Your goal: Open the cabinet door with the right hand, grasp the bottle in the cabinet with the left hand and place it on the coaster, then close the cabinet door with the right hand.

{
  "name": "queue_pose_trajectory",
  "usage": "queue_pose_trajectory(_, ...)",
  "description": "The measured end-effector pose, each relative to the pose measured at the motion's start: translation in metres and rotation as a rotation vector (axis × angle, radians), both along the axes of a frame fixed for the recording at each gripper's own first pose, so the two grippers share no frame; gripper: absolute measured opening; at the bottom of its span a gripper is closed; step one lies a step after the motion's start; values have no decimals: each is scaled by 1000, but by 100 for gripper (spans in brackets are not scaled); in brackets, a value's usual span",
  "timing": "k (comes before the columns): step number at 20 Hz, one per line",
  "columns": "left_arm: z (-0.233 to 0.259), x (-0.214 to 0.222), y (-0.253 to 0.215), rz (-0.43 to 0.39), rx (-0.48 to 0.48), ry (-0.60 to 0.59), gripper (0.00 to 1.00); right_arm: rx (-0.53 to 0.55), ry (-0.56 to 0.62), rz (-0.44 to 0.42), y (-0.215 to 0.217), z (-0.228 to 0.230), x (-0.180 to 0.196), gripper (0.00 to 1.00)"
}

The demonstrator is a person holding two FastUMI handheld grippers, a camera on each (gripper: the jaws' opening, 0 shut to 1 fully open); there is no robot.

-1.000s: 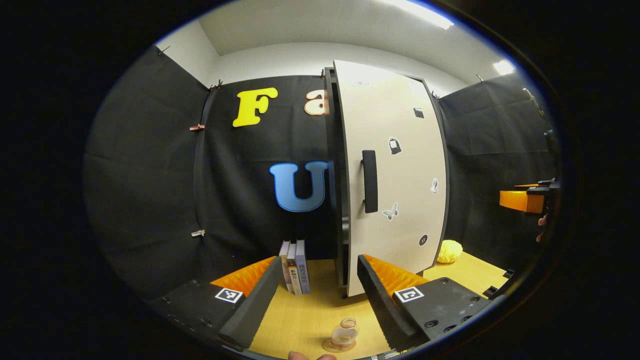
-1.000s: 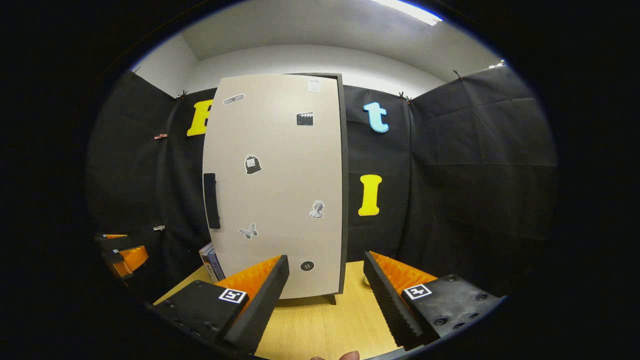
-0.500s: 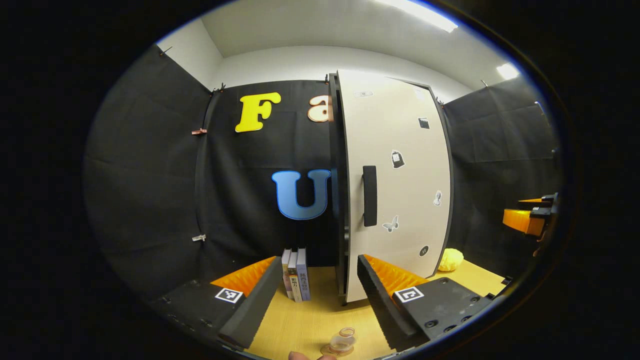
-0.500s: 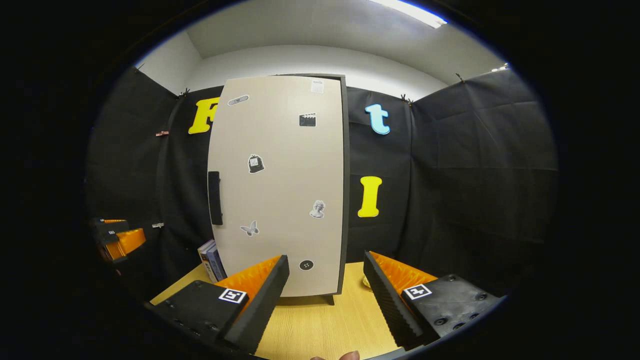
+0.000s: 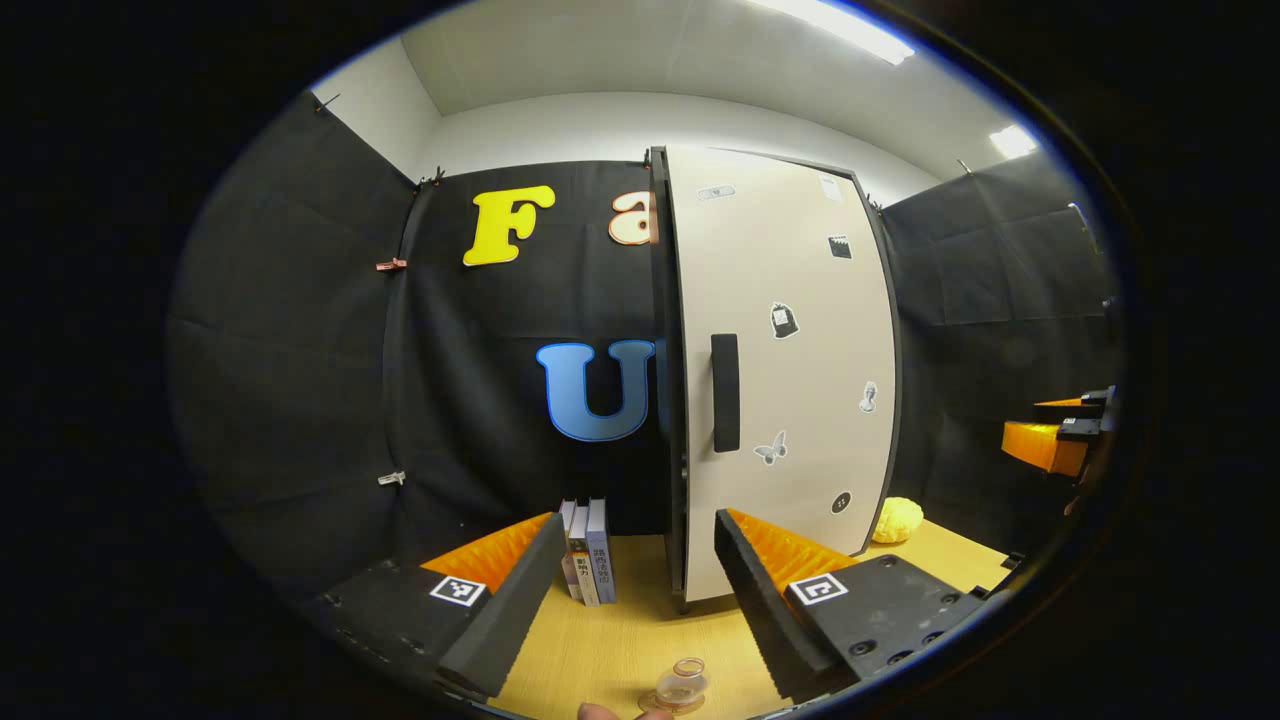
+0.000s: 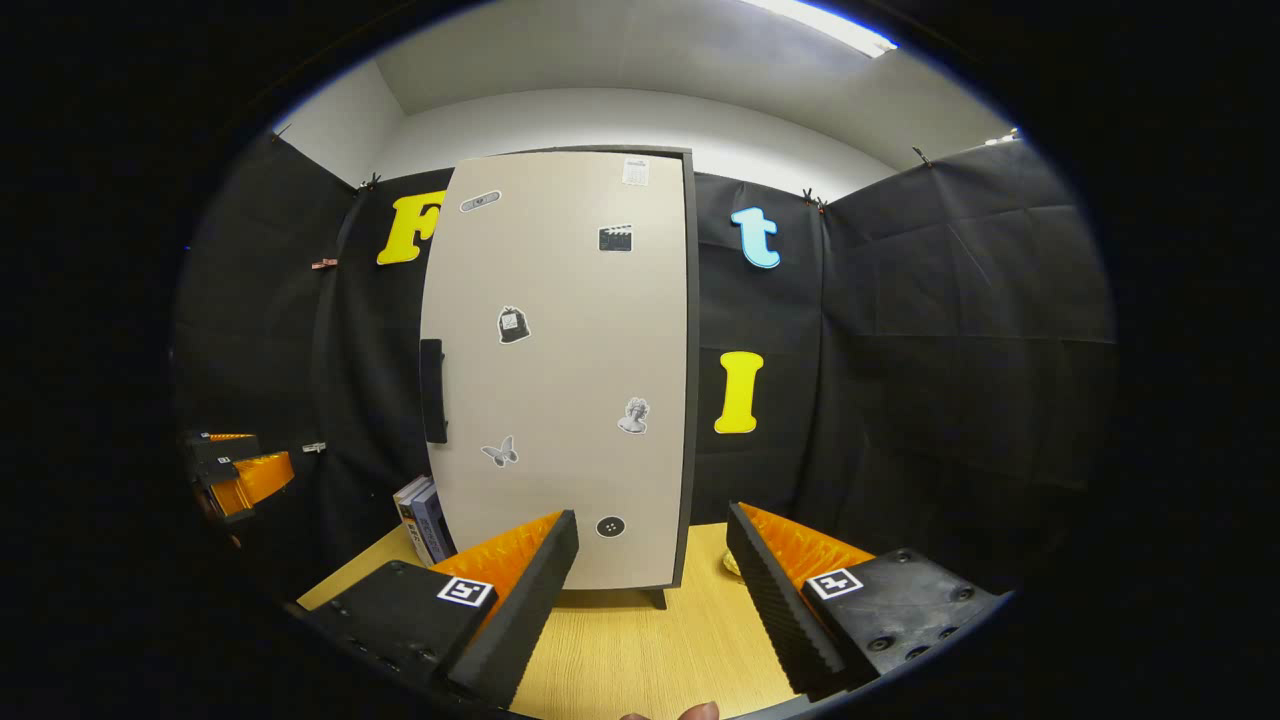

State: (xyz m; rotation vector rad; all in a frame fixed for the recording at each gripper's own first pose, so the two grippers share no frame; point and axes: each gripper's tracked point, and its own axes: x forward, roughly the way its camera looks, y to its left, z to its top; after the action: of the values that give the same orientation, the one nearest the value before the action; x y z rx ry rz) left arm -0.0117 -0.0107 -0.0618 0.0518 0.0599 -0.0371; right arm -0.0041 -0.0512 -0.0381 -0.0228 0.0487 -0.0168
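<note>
The tall cabinet's beige door (image 5: 790,380) with its dark handle (image 5: 725,392) lies nearly flush against the dark cabinet body (image 5: 664,380); in the right gripper view the door (image 6: 570,370) faces me. A small clear bottle (image 5: 683,680) stands upright on a round coaster (image 5: 668,704) on the wooden table, below and between my left gripper's fingers. My left gripper (image 5: 636,522) is open and holds nothing. My right gripper (image 6: 652,515) is open too, a short way back from the door's lower part. Each gripper appears at the other view's edge: right gripper (image 5: 1048,442), left gripper (image 6: 240,476).
Three books (image 5: 588,552) stand upright left of the cabinet, also seen as books (image 6: 424,516). A yellow ball-like thing (image 5: 897,520) lies on the table right of the cabinet. Black cloth walls close in the table on three sides.
The gap between the door and the cabinet body has narrowed as the door swung shut. The bottle sits lower in the left gripper view. The right gripper has drawn back slightly.
</note>
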Motion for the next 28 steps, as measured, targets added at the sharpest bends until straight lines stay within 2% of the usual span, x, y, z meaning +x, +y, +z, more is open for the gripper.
queue_pose_trajectory(28, 4, 4, -16, 5, 19, -11, 94, 8, -8, 23, -9, 0, -3, 98)
